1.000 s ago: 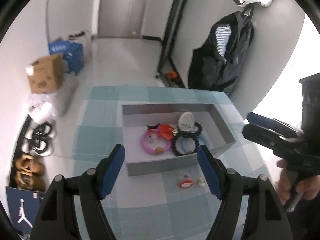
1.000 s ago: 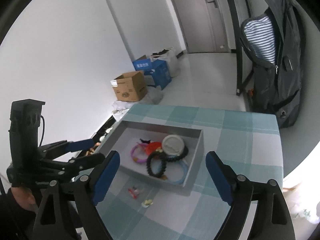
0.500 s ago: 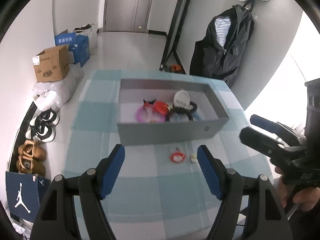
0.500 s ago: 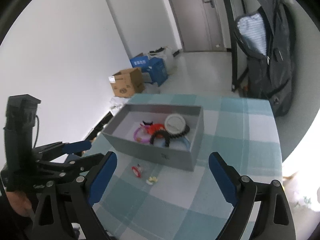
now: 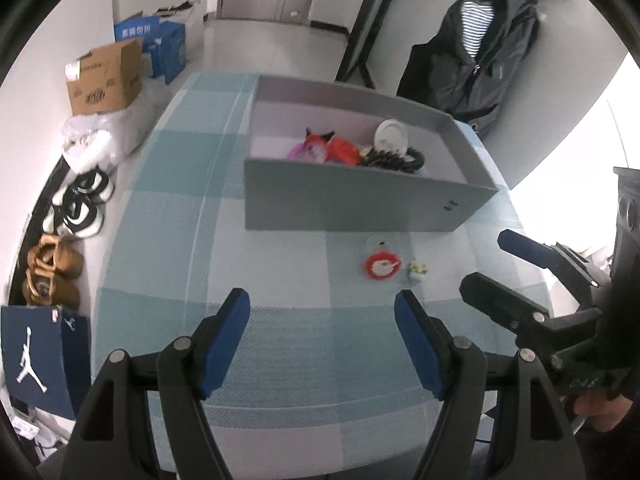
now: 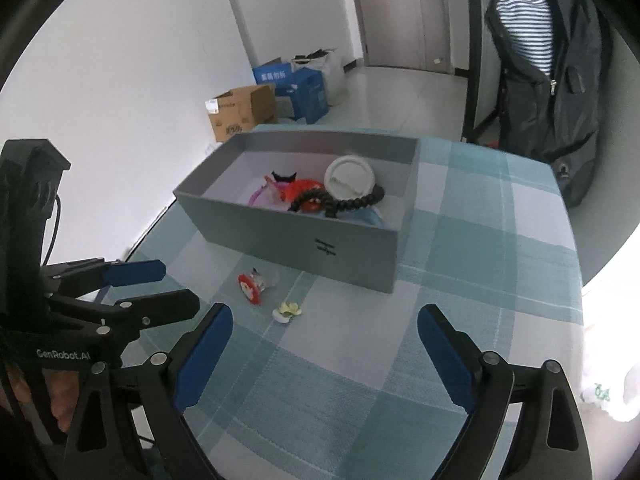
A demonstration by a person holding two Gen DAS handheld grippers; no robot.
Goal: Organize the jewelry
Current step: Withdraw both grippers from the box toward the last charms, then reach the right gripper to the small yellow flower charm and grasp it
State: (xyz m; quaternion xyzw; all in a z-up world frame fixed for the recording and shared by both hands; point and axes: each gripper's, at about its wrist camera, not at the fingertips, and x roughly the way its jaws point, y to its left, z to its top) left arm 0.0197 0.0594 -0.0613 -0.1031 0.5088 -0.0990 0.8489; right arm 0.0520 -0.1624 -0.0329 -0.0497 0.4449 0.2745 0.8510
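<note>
Left tongs [image 5: 322,312] and right tongs [image 6: 324,330] gape wide, holding nothing.

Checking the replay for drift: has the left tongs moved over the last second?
Yes. The left tongs pulled back from the grey box, which now lies farther ahead, with the red ornament beyond the tips.

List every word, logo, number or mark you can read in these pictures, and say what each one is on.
"GenRobot.AI": on the left gripper body, right wrist view.
Jumpman silhouette logo, no words: on the navy bag on the floor.
White characters on the blue box: too blurred to read.
Print on the cardboard box: too blurred.
Small dark mark on the grey box front: not legible.
White marking on the right gripper body: not legible.
</note>
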